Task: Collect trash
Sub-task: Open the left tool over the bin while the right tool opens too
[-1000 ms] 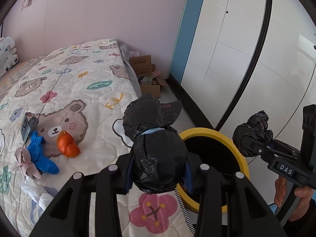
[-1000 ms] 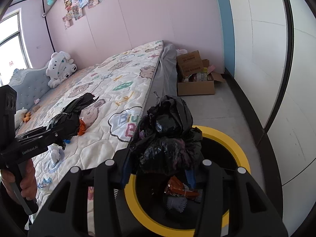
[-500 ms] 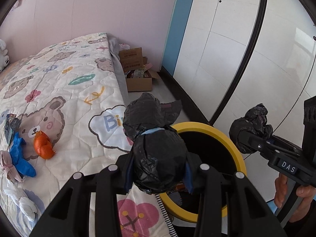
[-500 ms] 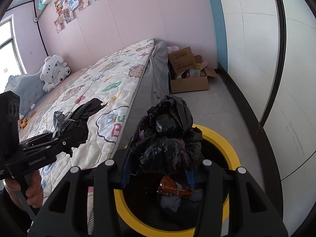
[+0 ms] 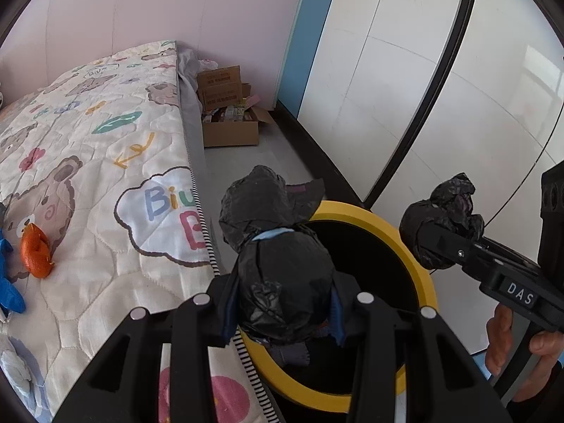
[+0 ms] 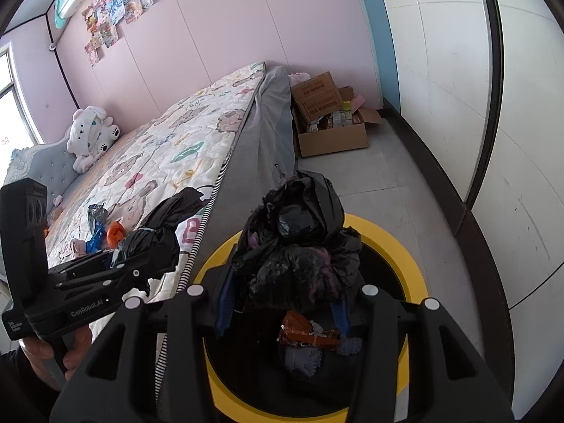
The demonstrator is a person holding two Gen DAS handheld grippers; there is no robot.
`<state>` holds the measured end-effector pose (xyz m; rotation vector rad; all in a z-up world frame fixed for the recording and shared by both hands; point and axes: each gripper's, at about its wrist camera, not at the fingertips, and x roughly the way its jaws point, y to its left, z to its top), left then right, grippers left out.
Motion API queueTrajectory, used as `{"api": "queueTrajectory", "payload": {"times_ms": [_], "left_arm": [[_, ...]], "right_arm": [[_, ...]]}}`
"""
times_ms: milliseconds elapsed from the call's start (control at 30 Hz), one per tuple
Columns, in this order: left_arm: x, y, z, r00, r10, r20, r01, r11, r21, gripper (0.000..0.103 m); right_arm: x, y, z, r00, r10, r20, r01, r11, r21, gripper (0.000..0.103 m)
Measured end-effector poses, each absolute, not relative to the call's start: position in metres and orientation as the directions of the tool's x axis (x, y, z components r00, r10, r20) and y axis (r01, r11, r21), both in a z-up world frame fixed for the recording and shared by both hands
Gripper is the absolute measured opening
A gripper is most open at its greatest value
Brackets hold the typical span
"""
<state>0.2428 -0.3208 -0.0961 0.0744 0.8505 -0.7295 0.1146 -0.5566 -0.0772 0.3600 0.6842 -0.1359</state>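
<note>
Left wrist view: left claw [image 5: 282, 303] clenched on a tied black bag [image 5: 282, 282], now hanging over the near rim of the yellow-rimmed bin [image 5: 416, 253], where a second ago more of the bed [image 5: 105, 176] filled the frame. Right claw [image 5: 428, 243] alongside, beyond the bin's far edge, gripping a crumpled black bag [image 5: 447, 218]. Still on the quilt: an orange scrap [image 5: 35, 252] and a blue scrap [image 5: 8, 290] (more collecting ahead).

Right wrist view: right claw [image 6: 282, 305] clamped on its crumpled bag [image 6: 299, 239], above the bin's mouth [image 6: 394, 250], nearer than before. Inside the bin, a reddish wrapper [image 6: 306, 331] and grey wads. Left claw [image 6: 141, 252] to the side, over the bed's edge, bag [image 6: 155, 232] held.

Likely meaning: both bags nearly placed for dropping; release probably next.
</note>
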Motion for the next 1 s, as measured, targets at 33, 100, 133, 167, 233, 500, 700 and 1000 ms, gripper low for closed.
{"api": "queueTrajectory", "payload": {"times_ms": [33, 100, 133, 167, 233, 500, 700, 1000], "left_arm": [[0.243, -0.322, -0.098, 0.431, -0.559, -0.708, 0.616, 0.755, -0.222, 0.037], [0.242, -0.325, -0.099, 0.428, -0.560, -0.710, 0.621, 0.753, -0.220, 0.038], [0.242, -0.326, -0.100, 0.426, -0.560, -0.711, 0.622, 0.752, -0.220, 0.038], [0.243, -0.328, -0.101, 0.423, -0.562, -0.711, 0.622, 0.751, -0.224, 0.038], [0.243, -0.329, -0.101, 0.419, -0.566, -0.710, 0.619, 0.750, -0.232, 0.038], [0.245, -0.329, -0.101, 0.416, -0.569, -0.710, 0.615, 0.751, -0.241, 0.044], [0.243, -0.328, -0.099, 0.420, -0.573, -0.704, 0.612, 0.751, -0.246, 0.063], [0.242, -0.315, -0.089, 0.456, -0.571, -0.682, 0.580, 0.772, -0.258, 0.083]], "right_arm": [[0.115, -0.559, -0.078, 0.769, -0.004, -0.639, 0.243, 0.927, 0.286, 0.043], [0.116, -0.561, -0.080, 0.768, -0.004, -0.640, 0.252, 0.921, 0.297, 0.043], [0.115, -0.562, -0.081, 0.770, -0.004, -0.639, 0.254, 0.919, 0.301, 0.043], [0.115, -0.563, -0.080, 0.772, 0.000, -0.636, 0.254, 0.917, 0.308, 0.043], [0.114, -0.565, -0.080, 0.777, 0.006, -0.630, 0.254, 0.912, 0.322, 0.044], [0.105, -0.571, -0.075, 0.786, -0.035, -0.617, 0.289, 0.903, 0.317, 0.052], [0.102, -0.575, -0.072, 0.787, -0.057, -0.614, 0.316, 0.892, 0.322, 0.062], [0.087, -0.580, -0.064, 0.806, -0.072, -0.587, 0.325, 0.884, 0.336, 0.070]]}}
